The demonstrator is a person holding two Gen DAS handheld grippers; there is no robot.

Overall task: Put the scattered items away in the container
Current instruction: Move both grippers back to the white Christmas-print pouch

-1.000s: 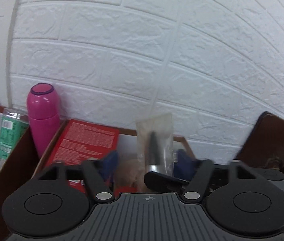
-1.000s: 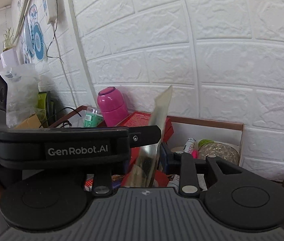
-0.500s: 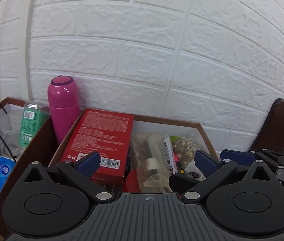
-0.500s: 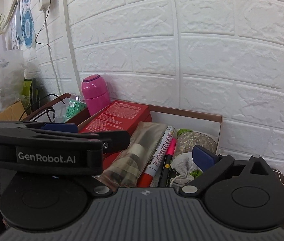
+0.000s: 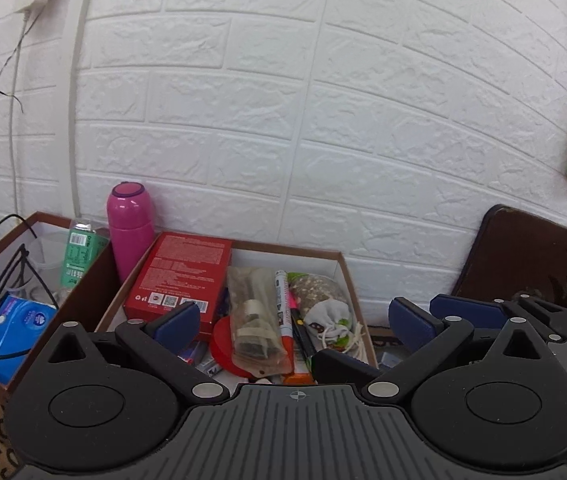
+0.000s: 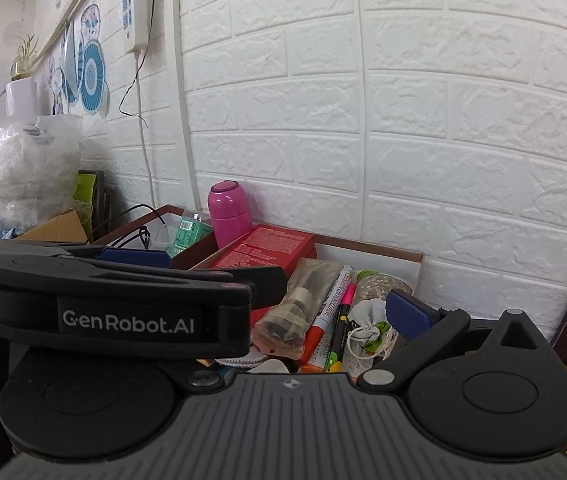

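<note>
Here we hold both the left gripper (image 5: 289, 324) and right gripper (image 6: 335, 304) gaping, empty; the bagged item (image 5: 255, 320) lies at twelve o'clock, apparently lengthwise, in the container (image 5: 347, 280)

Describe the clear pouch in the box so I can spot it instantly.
Find the brown cardboard box against the white brick wall. Inside, the clear pouch lies lengthwise between the red carton and the whiteboard marker. It is the only see-through item there, with a dark cylindrical object inside.

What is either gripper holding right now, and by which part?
Nothing. The left gripper and right gripper both stand open and empty; the clear pouch lies in the box.
</note>
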